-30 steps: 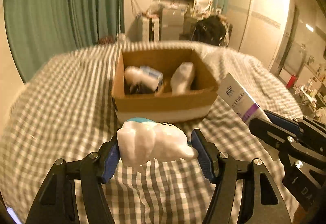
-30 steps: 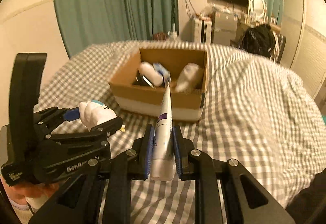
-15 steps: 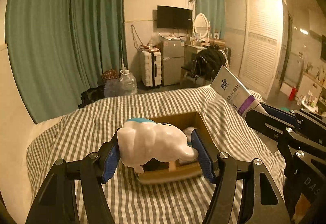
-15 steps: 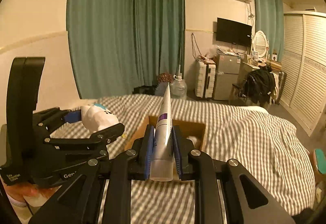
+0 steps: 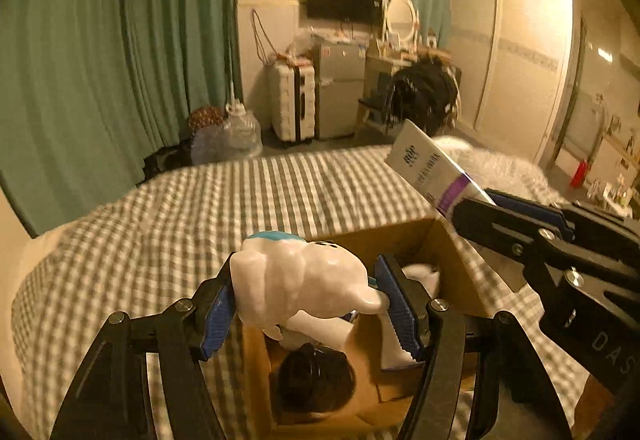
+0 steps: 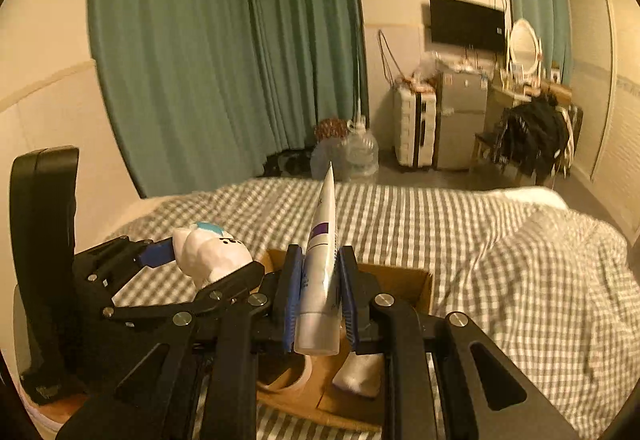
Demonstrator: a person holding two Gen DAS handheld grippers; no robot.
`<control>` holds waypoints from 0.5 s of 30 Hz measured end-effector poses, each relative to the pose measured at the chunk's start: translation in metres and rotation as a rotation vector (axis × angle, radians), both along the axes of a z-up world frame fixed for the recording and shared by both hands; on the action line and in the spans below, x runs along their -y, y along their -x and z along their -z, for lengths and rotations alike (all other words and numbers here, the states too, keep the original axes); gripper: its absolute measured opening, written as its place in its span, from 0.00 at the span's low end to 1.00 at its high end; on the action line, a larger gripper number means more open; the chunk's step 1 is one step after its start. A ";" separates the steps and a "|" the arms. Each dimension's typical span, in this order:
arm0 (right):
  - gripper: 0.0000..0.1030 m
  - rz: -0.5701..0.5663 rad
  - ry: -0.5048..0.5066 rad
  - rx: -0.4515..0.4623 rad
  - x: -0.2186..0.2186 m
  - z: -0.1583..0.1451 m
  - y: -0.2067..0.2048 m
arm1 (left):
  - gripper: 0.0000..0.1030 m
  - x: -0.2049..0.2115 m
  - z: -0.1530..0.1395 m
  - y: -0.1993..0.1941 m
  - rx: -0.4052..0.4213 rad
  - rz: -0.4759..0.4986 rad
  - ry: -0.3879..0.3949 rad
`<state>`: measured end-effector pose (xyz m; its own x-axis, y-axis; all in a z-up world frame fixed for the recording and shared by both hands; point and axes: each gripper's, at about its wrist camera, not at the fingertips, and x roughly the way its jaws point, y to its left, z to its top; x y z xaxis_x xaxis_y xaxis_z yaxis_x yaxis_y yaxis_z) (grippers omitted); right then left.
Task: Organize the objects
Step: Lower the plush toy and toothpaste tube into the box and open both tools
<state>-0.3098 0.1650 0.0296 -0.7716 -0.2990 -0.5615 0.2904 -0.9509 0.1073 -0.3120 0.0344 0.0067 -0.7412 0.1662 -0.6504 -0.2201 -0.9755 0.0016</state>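
left tongs (image 5: 306, 298) clamp figurine (image 5: 296, 280) | right tongs (image 6: 320, 304) clamp tube (image 6: 320, 264) | both tilted over box (image 5: 400, 236)

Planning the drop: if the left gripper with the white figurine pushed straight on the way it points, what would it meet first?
Probably the open cardboard box under the left gripper, most likely the dark round thing inside it; depth is unclear.

Toy (image 5: 304, 280) and tube (image 6: 320, 272) above box (image 5: 452, 248) on bed (image 5: 180, 216).

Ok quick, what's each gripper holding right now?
Left gripper: jaws shut on the white tooth figurine.
Right gripper: jaws shut on the white tube.
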 end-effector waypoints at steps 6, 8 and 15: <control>0.17 0.011 0.017 0.109 -0.019 0.059 0.042 | 0.66 -0.011 0.053 0.019 0.070 0.031 0.022; 0.18 0.017 0.029 0.153 -0.021 0.077 0.049 | 0.66 -0.012 0.063 0.020 0.082 0.044 0.035; 0.18 0.010 0.053 0.226 -0.033 0.107 0.064 | 0.66 -0.018 0.079 0.020 0.108 0.083 0.052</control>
